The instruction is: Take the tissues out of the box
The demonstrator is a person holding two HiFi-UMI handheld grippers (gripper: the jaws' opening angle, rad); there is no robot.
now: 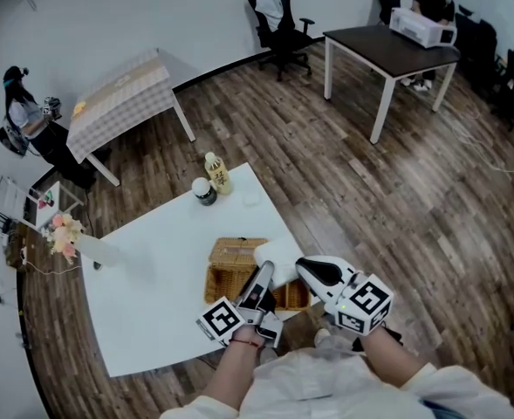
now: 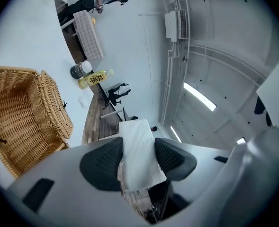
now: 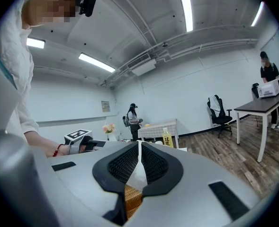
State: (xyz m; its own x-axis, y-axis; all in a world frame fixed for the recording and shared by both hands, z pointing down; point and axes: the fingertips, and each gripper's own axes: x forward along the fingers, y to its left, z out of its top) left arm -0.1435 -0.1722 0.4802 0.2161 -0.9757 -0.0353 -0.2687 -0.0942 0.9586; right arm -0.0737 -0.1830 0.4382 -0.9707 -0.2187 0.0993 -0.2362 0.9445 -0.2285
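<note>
A wicker basket (image 1: 232, 267) stands on the white table (image 1: 152, 304) near its front edge. A white tissue (image 1: 274, 253) rises over the basket's right side. My left gripper (image 1: 264, 273) is shut on a folded white tissue (image 2: 137, 148), which fills the gap between its pads; the basket (image 2: 21, 117) lies to its left in the left gripper view. My right gripper (image 1: 305, 267) is shut on a thin edge of tissue (image 3: 138, 171), with wicker (image 3: 132, 198) showing below its jaws. The two grippers sit close together above the basket's near right corner.
A yellow-labelled bottle (image 1: 217, 173) and a dark jar (image 1: 204, 191) stand at the table's far edge. Flowers (image 1: 65, 232) sit off the left corner. A checked table (image 1: 121, 99), a dark desk (image 1: 392, 46), office chairs and other people stand farther off on the wooden floor.
</note>
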